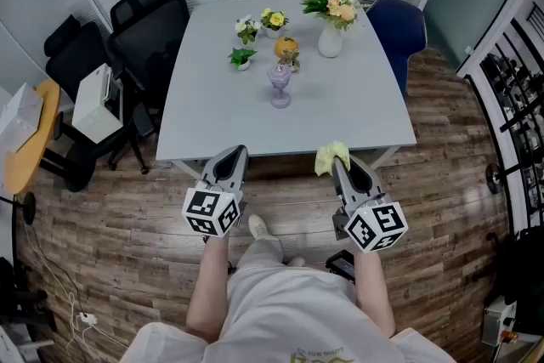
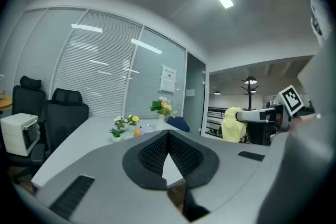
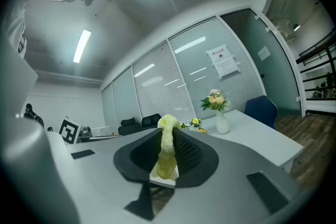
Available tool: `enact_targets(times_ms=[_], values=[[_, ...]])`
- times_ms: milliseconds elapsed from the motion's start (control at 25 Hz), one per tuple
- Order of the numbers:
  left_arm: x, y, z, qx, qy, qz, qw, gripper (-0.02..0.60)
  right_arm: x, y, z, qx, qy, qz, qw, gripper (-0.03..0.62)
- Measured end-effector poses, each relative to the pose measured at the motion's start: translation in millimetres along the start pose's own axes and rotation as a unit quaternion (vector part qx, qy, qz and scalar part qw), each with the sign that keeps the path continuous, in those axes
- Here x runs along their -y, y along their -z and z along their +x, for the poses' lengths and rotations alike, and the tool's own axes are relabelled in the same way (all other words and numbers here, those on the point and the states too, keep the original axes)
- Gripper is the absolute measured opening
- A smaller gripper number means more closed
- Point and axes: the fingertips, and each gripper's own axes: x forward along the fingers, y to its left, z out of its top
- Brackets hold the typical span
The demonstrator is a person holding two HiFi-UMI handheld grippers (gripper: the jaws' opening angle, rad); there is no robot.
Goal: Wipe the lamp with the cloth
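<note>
A small purple glass lamp (image 1: 280, 87) stands near the middle of the white table (image 1: 357, 110). My right gripper (image 1: 337, 165) is shut on a yellow cloth (image 1: 331, 156) just short of the table's near edge. In the right gripper view the cloth (image 3: 167, 140) is pinched between the jaws and bulges above them. My left gripper (image 1: 232, 158) is shut with nothing in it, level with the right one, also in front of the table edge. The left gripper view shows its closed jaws (image 2: 167, 135) and the cloth (image 2: 232, 124) off to the right.
On the table's far half stand a white vase of flowers (image 1: 331, 36), small potted plants (image 1: 243, 57) and an orange object (image 1: 286, 48). Black office chairs (image 1: 140, 30) and a white box (image 1: 95, 104) are at the left, a blue chair (image 1: 399, 25) at the far right. The floor is wood.
</note>
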Motion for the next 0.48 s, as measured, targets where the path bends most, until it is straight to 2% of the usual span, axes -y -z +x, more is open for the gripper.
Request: enact_targets(times_ms=[360, 440, 480], values=[[14.6, 2.4, -2.3, 0.001, -0.018, 0.005, 0.9998, 0.003, 3.0, 1.3, -19.0, -0.002, -0.006, 0.001, 1.0, 0.067], [19.5, 7.0, -1.6, -0.002, -0.011, -0.006, 0.9999, 0.005, 4.8, 2.8, -23.1, -0.002, -0.009, 0.008, 1.0, 0.067], [22.6, 11.5, 0.8, -0.008, -0.002, -0.02, 0.9998, 0.091, 6.5, 4.2, -24.7, -0.003, -0.012, 0.014, 1.0, 0.068]])
